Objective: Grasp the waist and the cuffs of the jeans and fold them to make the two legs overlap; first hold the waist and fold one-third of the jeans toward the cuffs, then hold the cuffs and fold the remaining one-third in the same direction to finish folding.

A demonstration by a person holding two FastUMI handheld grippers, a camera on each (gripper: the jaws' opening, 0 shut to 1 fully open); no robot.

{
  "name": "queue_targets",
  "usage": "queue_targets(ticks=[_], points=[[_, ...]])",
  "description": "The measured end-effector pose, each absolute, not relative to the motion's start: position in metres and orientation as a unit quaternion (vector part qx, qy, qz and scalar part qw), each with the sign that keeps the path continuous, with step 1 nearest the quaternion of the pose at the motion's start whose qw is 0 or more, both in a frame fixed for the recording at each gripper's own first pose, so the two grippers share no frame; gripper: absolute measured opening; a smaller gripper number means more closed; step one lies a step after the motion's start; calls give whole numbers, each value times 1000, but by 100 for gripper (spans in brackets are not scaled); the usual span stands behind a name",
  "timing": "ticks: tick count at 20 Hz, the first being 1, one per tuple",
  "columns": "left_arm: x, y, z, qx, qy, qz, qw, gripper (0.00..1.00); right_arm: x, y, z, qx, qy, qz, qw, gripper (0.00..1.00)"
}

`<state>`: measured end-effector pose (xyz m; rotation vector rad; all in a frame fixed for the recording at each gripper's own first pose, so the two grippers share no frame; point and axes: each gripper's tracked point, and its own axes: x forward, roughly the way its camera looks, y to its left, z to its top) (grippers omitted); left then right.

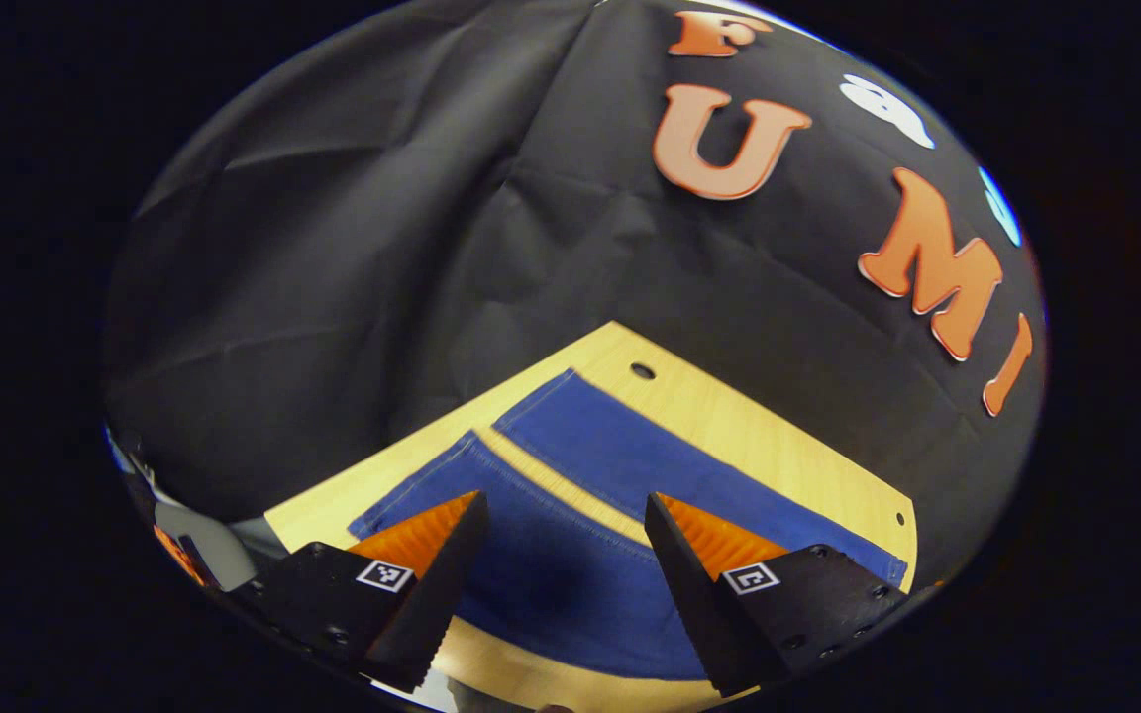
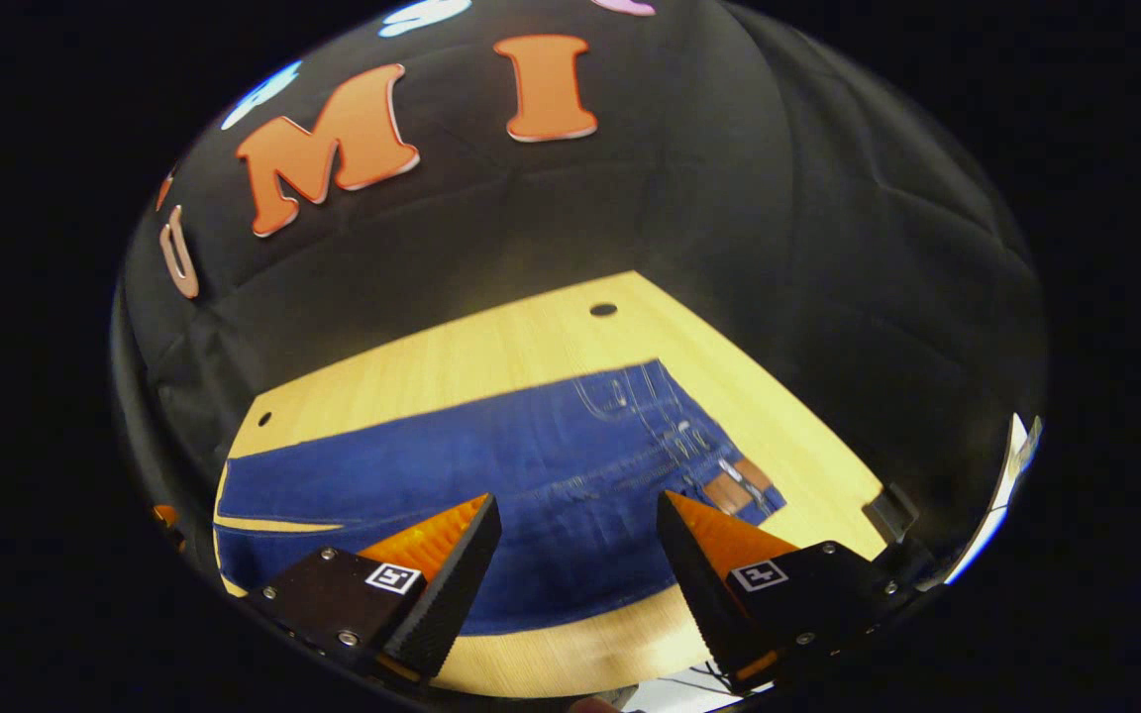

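Blue jeans (image 1: pixel 570 555) lie flat on a light wooden table (image 1: pixel 729 406), the two legs side by side with a strip of wood between them. In the left gripper view, the left gripper (image 1: pixel 563 510) hovers open above the near leg, close to the cuff end. The right gripper view has the waist end of the jeans (image 2: pixel 551 465), with a brown patch (image 2: pixel 727 489) and stitched pockets at its right. Above that part the right gripper (image 2: pixel 578 515) stands open, nothing between its fingers.
Black cloth walls close in behind the table on both sides. The tabletop has small round holes (image 1: pixel 642 371) near its far corners (image 2: pixel 603 310). Bare wood lies beyond the jeans and along the near edge (image 2: pixel 551 659).
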<state>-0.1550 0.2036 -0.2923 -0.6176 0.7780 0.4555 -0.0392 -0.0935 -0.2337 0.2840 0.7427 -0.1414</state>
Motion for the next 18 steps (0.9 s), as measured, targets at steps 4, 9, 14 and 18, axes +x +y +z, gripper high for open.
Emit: queue_targets(ticks=[4,9,14,18], points=[[-179,211,-330,-359,411,235,805,98,-43,-105,-263,184,398,-88,895,97],[-201,222,-365,-431,423,258,754,98,-49,-113,-284,224,430,-107,868,98],[-231,233,-389,-491,436,282,699,95,-55,-111,-309,279,464,-117,833,98],[-250,245,-404,-526,436,300,665,98,-63,-113,-324,331,482,-131,800,98]])
